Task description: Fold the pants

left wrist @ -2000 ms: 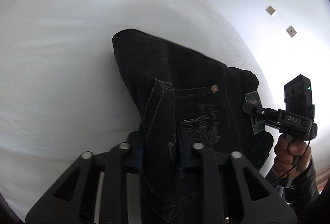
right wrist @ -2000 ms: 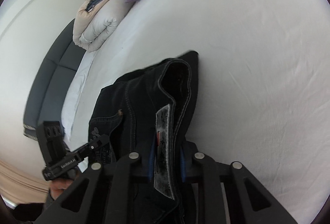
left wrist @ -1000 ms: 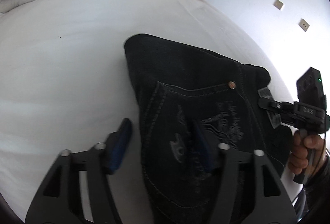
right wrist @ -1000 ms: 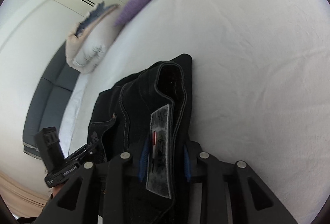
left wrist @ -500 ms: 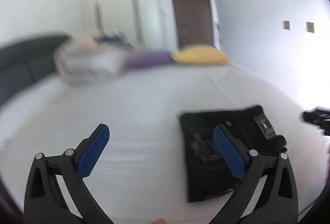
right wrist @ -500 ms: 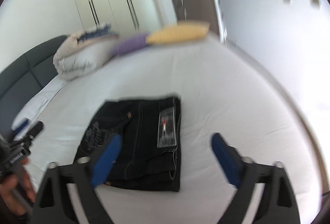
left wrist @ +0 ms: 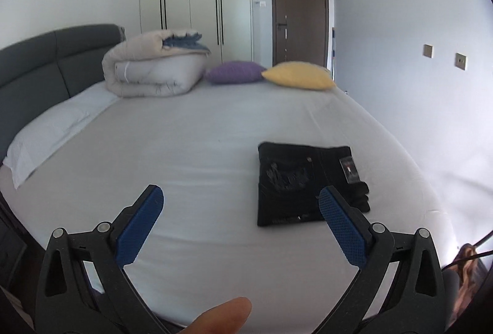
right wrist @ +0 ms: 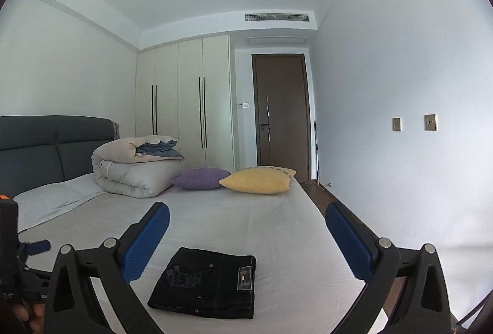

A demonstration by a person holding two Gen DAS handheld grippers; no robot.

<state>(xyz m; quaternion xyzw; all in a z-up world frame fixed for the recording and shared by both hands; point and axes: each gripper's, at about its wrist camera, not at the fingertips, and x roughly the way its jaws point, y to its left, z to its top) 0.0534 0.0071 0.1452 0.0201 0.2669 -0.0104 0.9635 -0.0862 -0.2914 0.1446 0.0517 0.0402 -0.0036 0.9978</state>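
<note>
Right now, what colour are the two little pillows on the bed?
One pillow is purple, the other yellow; the right wrist view shows them best.

- The left gripper (left wrist: 241, 204) released the pants (left wrist: 303, 183); its jaws spread wide and it drew back above the bed (left wrist: 185, 149)
- The right gripper (right wrist: 246, 223) let go likewise; it rose well clear, leaving the pants folded flat

Black pants (right wrist: 207, 284) with a grey label lie on the white bed (right wrist: 262, 220), near purple (right wrist: 200, 177) and yellow (right wrist: 257, 180) pillows.
</note>
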